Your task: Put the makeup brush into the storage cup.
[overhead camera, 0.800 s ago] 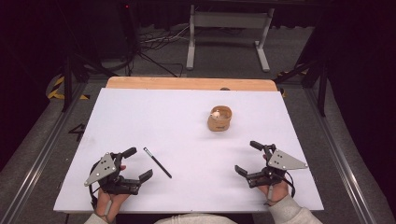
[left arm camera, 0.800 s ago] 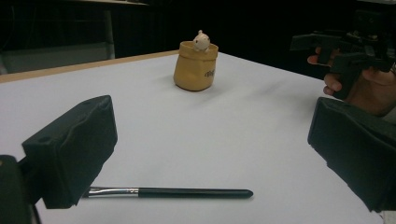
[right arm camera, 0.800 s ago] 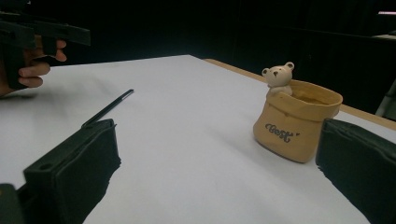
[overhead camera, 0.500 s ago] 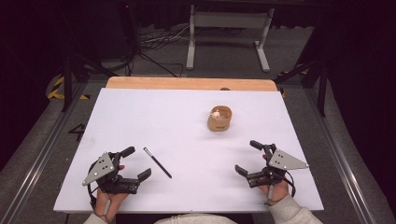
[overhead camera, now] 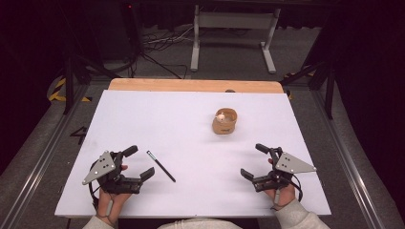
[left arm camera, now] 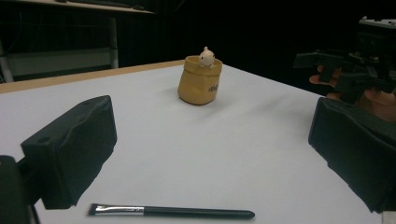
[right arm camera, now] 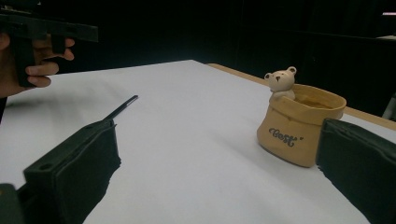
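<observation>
High view: both grippers, the left gripper [overhead camera: 142, 163] and right gripper [overhead camera: 252, 161], are resting with jaws wide apart and empty, unmoved from a moment ago, so work is not yet beginning; a slim black-handled makeup brush [overhead camera: 161, 166] is lying just beside the left one, a tan sack-shaped ceramic cup [overhead camera: 224, 121] is holding a small white bear figurine [overhead camera: 220, 116] mid-table

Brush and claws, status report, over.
Left claw and right claw open, empty, low over the table. Brush flat, untouched, beside the left claw. Bear pot upright, farther back. Nothing in the way.
</observation>
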`<state>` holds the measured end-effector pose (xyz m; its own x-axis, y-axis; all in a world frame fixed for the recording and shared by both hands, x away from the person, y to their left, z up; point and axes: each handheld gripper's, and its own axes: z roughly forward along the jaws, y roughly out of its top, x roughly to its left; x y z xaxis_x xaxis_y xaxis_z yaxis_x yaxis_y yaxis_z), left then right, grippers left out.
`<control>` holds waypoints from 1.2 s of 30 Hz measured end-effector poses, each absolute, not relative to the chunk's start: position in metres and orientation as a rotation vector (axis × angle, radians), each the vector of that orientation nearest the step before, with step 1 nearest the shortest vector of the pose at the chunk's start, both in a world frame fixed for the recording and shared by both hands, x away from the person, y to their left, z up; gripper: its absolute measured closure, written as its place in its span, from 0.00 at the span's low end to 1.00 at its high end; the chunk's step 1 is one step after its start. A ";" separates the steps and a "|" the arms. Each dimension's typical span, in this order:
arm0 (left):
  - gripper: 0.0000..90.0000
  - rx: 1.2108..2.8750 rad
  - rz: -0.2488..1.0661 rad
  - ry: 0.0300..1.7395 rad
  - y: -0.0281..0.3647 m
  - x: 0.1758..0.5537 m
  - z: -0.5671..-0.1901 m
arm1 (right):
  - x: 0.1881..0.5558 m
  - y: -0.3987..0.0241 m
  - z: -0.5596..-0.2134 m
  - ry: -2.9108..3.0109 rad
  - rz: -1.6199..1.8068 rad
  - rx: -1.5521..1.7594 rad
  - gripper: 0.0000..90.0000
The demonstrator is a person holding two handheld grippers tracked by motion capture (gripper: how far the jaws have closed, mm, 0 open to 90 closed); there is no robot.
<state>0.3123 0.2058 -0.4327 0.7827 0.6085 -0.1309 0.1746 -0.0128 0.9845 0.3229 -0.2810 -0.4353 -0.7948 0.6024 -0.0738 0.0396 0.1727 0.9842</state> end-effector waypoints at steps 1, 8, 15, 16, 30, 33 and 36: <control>0.02 1.574 0.387 0.642 0.206 0.313 -0.432 | 0.323 -0.281 -0.435 2.006 1.660 0.606 0.00; 0.02 1.594 0.356 0.651 0.205 0.322 -0.426 | 0.323 -0.281 -0.435 2.005 1.664 0.607 0.00; 0.01 1.699 0.292 0.575 0.198 0.334 -0.414 | 0.323 -0.282 -0.435 2.009 1.678 0.613 0.00; 0.01 1.713 0.289 0.567 0.197 0.335 -0.412 | 0.323 -0.282 -0.435 2.009 1.681 0.616 0.00; 0.01 1.968 0.269 0.524 0.185 0.355 -0.393 | 0.324 -0.285 -0.434 2.026 1.686 0.649 0.00; 0.01 2.027 0.278 0.521 0.181 0.358 -0.388 | 0.324 -0.285 -0.434 2.022 1.690 0.645 0.00; 0.01 2.061 0.284 0.517 0.179 0.360 -0.385 | 0.324 -0.286 -0.434 2.025 1.694 0.647 0.00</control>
